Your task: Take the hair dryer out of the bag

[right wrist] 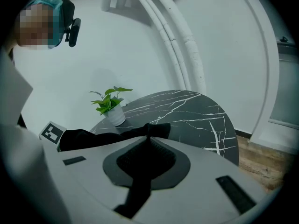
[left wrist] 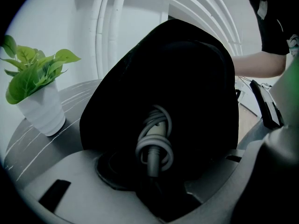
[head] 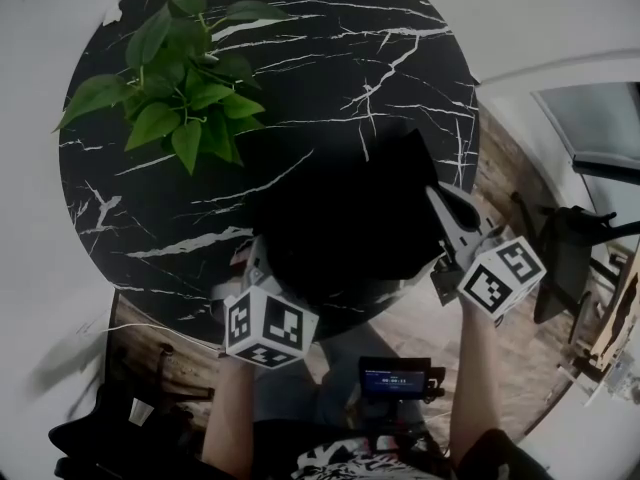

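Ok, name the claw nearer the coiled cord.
Left. The left claw is at the coiled cord in the mouth of the bag; the right claw pinches the bag's right edge.

Your head camera looks steeply down on the round bench (head: pixel 400 38) from well above. The camera on your left tongs (left wrist: pixel 163 160) sits right against the black bag (left wrist: pixel 191 69), facing into its mouth. The one on your right tongs (right wrist: pixel 145 141) looks low across the bench top towards the wall. All three views share the bench and the potted plant (head: pixel 185 78).
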### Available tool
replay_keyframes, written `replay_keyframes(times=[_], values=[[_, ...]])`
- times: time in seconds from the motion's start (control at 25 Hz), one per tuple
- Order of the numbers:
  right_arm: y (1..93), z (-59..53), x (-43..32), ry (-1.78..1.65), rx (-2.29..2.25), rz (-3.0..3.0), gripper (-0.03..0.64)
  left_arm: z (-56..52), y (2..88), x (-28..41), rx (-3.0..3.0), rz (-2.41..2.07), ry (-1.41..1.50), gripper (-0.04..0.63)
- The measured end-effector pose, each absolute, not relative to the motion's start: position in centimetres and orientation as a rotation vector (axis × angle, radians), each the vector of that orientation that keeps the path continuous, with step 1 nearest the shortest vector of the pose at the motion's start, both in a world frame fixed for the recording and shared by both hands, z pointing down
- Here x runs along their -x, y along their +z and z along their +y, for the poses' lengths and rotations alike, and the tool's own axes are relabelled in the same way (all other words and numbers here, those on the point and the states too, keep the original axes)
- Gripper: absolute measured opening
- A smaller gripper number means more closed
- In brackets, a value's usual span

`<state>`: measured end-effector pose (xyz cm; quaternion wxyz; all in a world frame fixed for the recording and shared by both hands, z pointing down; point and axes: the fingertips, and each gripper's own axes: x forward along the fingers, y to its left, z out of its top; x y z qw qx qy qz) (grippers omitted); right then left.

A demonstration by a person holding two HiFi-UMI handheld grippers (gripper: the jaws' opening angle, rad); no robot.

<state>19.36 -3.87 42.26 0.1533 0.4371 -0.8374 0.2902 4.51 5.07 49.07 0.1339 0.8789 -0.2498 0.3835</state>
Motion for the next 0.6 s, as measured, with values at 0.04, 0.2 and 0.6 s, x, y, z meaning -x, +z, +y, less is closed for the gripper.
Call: replay_keyframes(times=[0.04,0.2,0.6], values=[[42.29,-3.90,-19.40,0.827,-1.256,-2.399,0.025,5.07,49.07,-4.51,-2.549,-0.724,1.113,0.209],[42.27,-3.93,-19.46,0.795,-1.250,-2.400,0.025,5.16,49.02,-4.53,-2.560,-0.722,1.121,0.206],[42.67,-4.06,-19.83,0.750,-1.260,-2.362,0.025,5.38,48.71,-4.38,-2.579,-0.699,1.065,0.201]])
